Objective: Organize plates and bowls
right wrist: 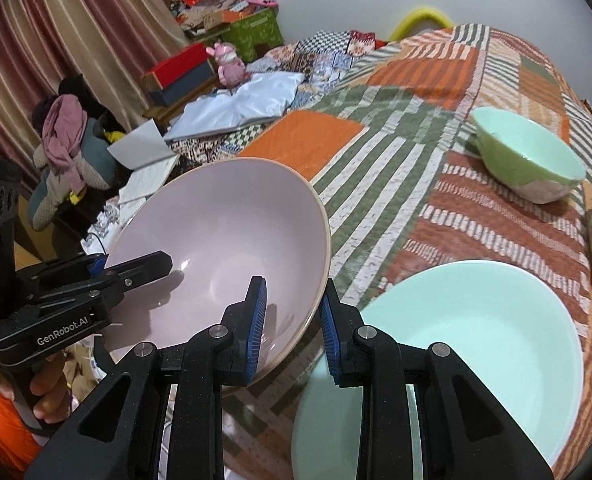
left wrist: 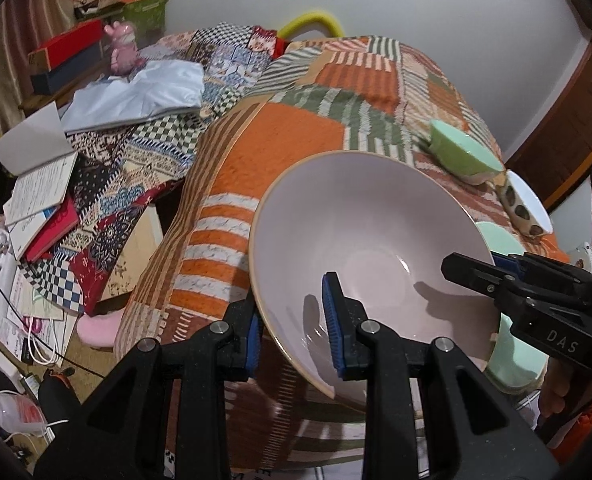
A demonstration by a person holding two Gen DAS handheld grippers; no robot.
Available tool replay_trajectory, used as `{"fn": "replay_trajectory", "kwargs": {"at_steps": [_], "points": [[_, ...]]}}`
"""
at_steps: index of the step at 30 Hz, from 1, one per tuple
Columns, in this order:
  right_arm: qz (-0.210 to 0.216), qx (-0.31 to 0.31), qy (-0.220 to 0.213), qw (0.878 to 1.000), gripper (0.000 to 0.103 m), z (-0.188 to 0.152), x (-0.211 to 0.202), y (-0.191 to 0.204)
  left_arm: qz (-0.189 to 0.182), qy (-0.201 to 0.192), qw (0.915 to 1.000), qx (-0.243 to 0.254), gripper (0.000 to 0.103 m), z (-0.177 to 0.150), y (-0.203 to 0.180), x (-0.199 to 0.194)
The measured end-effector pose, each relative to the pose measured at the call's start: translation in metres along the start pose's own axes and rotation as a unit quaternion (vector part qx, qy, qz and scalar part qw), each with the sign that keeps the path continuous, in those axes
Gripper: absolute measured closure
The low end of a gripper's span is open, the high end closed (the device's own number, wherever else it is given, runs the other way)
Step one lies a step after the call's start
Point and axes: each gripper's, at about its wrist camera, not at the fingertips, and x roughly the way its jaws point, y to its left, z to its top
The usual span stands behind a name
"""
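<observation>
Both tongs, left tongs (left wrist: pixel 293 328) and right tongs (right wrist: pixel 291 326), clamp the pink bowl's (right wrist: pixel 223 236) rim above the quilted table (right wrist: pixel 376 152), so the mint plate (right wrist: pixel 476 340) and green bowl (right wrist: pixel 532 152) remain unsorted.

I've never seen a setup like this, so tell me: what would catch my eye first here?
A big pale pink bowl, held tilted in mid-air by two black tongs, the left tongs and the right tongs, each clamped on its rim at opposite sides. Beneath it spreads a loud orange-and-green patchwork quilt, with a mint green plate right beside the bowl and a green bowl further back.
</observation>
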Motion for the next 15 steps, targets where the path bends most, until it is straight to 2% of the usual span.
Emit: {"fn": "replay_trajectory", "kwargs": {"at_steps": [15], "points": [[-0.001, -0.008, 0.025, 1.000, 0.077, -0.001, 0.015, 0.000, 0.007, 0.019, 0.9998, 0.004, 0.075, -0.004, 0.005, 0.014]]}}
